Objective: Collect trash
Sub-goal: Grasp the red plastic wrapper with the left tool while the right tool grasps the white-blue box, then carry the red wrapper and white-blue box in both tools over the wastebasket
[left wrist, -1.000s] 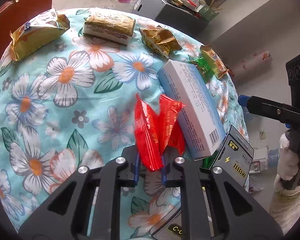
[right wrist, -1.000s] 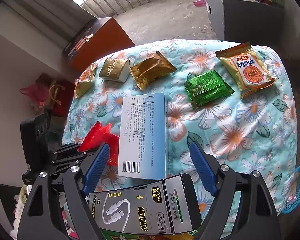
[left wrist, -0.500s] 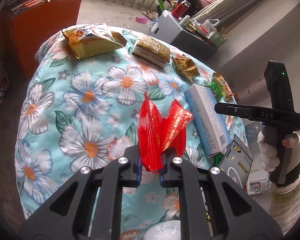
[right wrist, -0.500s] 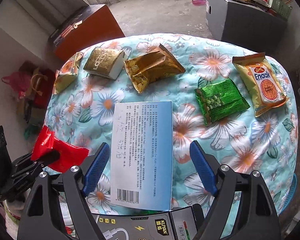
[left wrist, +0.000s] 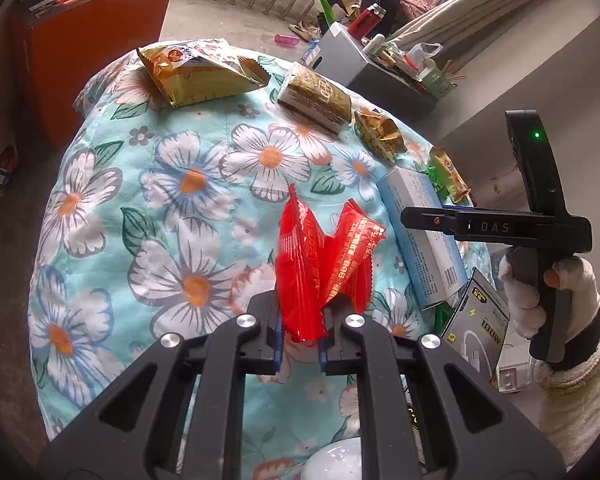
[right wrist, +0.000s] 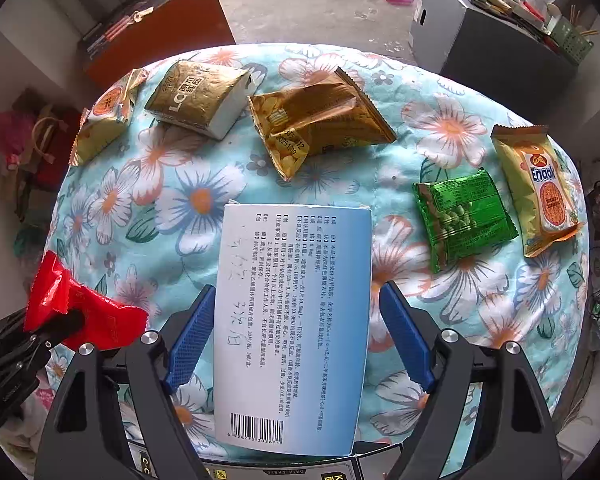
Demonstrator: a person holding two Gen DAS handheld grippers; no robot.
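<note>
A lived-in home, by the look of a balcony or spare room. A round table wears a quilted flowered cover; at twelve o'clock beyond it runs a bare concrete floor with railings, at one o'clock a grey box heaped with household clutter, and at eleven an orange cabinet.

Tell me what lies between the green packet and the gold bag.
Nothing: only bare floral cloth separates the green packet from the gold bag, seen in the right wrist view.

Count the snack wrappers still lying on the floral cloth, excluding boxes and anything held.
4: orange-yellow pack far left, crumpled gold bag centre back, green pack right, Enaak pack far right edge. More may hide under the boxes.
</note>
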